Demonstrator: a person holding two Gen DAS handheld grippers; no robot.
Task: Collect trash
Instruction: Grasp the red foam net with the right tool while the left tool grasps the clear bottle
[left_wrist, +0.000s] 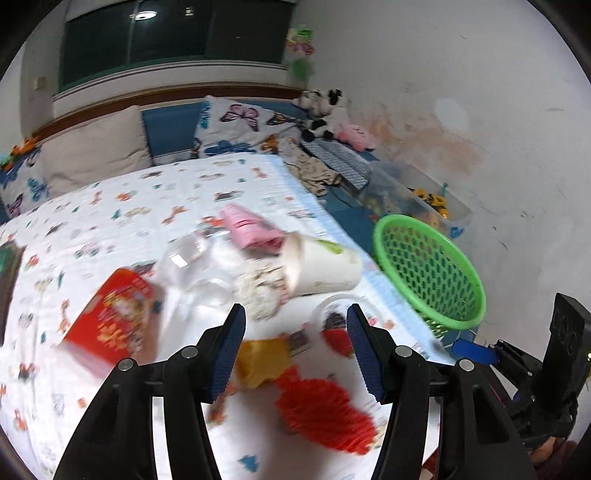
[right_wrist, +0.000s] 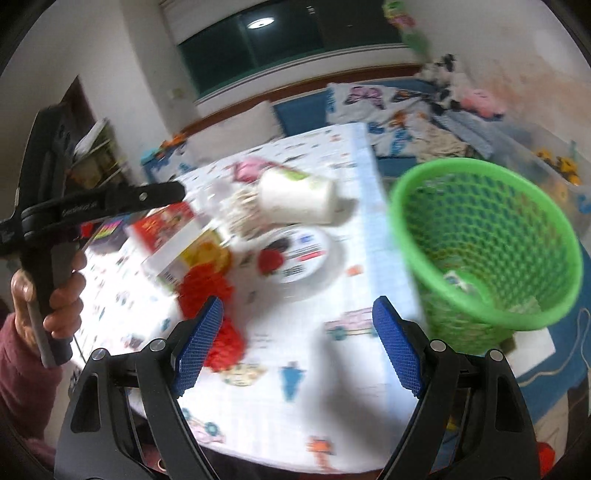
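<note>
Trash lies in a heap on the patterned bed cover (left_wrist: 122, 206): a white paper cup (left_wrist: 325, 266) on its side, a pink packet (left_wrist: 251, 229), a red box (left_wrist: 110, 317), a clear plastic bottle (left_wrist: 195, 273), a round white lid (right_wrist: 303, 254), a yellow wrapper (left_wrist: 262, 358) and red honeycomb paper (left_wrist: 325, 413). My left gripper (left_wrist: 295, 332) hangs open above the heap with nothing between its fingers. My right gripper (right_wrist: 295, 332) is open too, over bare cover beside the green mesh basket (right_wrist: 487, 251), which holds a little paper at the bottom.
Pillows (left_wrist: 96, 147), folded clothes and plush toys (left_wrist: 325, 110) line the far side of the bed. A clear storage bin (left_wrist: 417, 199) of toys stands by the stained wall. A hand (right_wrist: 62, 295) holds the left gripper's handle at the left of the right wrist view.
</note>
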